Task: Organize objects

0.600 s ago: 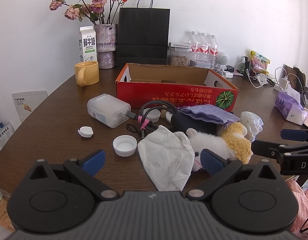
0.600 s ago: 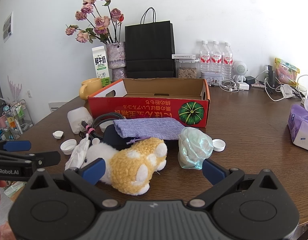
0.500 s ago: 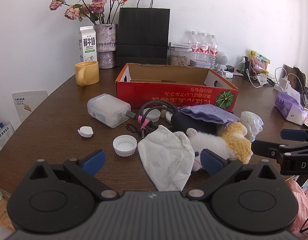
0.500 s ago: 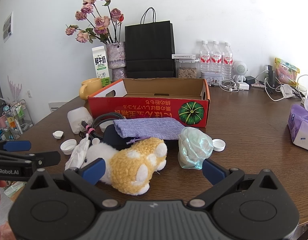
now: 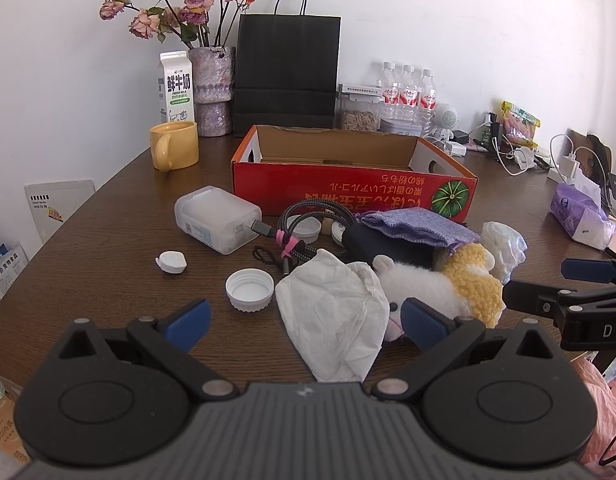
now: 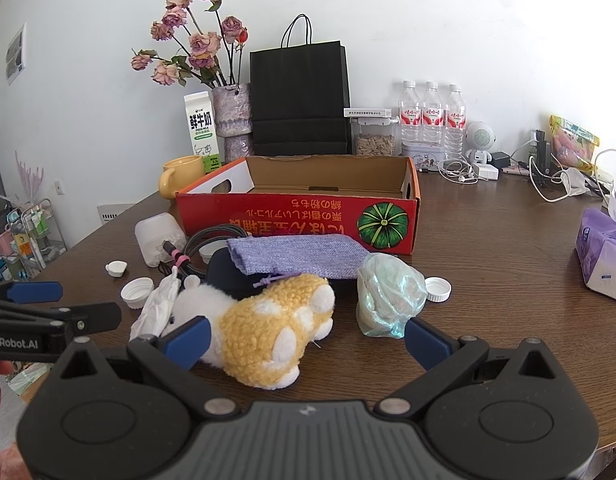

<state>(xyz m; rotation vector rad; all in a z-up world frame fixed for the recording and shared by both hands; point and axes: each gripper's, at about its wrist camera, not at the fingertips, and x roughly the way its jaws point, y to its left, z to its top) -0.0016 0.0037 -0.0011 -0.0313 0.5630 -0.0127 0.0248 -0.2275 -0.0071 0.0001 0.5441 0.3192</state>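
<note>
- The clutter lies heaped on the surface [image 5: 88, 240] just near of the empty red box [image 5: 348, 196]. Lifting the plush toy [image 6: 268, 320] could drag the purple pouch [image 6: 296, 254] or the cable [image 5: 304, 220] along.
- The left gripper [image 5: 304, 316] and the right gripper [image 6: 304, 340] hover at the near edge, tilted downward, fingers fully spread, holding nothing.

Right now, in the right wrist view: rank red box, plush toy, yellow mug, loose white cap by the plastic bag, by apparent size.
1. red box
2. plush toy, though it is nearer the camera
3. yellow mug, partly hidden behind the box
4. white cap
</note>
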